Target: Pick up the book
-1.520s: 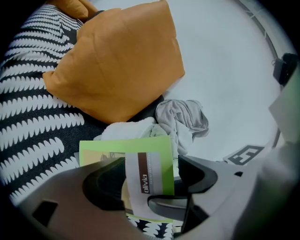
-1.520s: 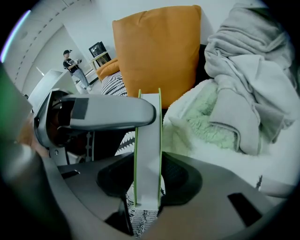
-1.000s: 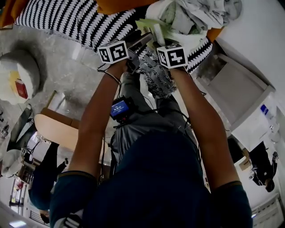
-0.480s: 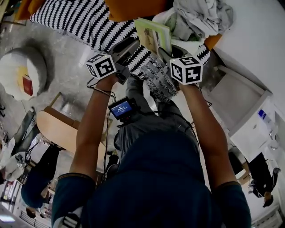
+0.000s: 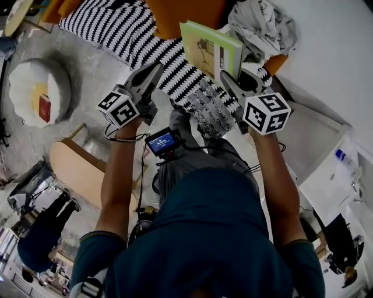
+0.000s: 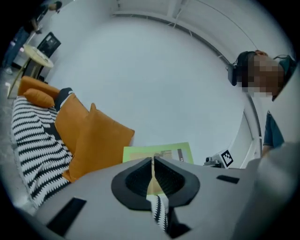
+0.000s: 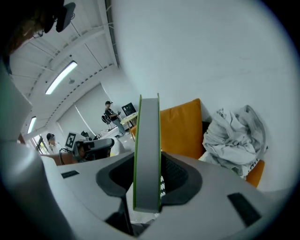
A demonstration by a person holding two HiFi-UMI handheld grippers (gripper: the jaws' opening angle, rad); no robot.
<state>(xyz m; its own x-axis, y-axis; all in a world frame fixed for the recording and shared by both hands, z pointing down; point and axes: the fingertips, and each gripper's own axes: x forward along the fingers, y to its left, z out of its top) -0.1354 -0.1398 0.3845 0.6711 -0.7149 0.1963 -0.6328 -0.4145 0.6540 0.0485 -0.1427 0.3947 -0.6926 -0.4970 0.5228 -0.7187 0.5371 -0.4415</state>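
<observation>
The book (image 5: 213, 51) has a green cover and hangs in the air over the sofa; my right gripper (image 5: 228, 80) is shut on its lower edge. In the right gripper view the book (image 7: 147, 140) stands upright, edge-on, between the two pads. My left gripper (image 5: 155, 70) is off to the left of the book, over the striped blanket (image 5: 134, 35), and is not touching it. Its jaws are closing, nearly together, with nothing between them. In the left gripper view the book's green cover (image 6: 136, 153) shows beyond the left gripper (image 6: 153, 162).
Orange cushions (image 5: 183, 11) and a crumpled pale cloth (image 5: 262, 26) lie on the sofa behind the book. A patterned cloth (image 5: 207, 105) hangs over the sofa's front edge. A round white pouf (image 5: 38, 87) stands on the floor at left, a white table (image 5: 326, 139) at right.
Both hands have risen. The right gripper has lifted the book off the sofa. The left gripper has drawn away to the left and closed its jaws.
</observation>
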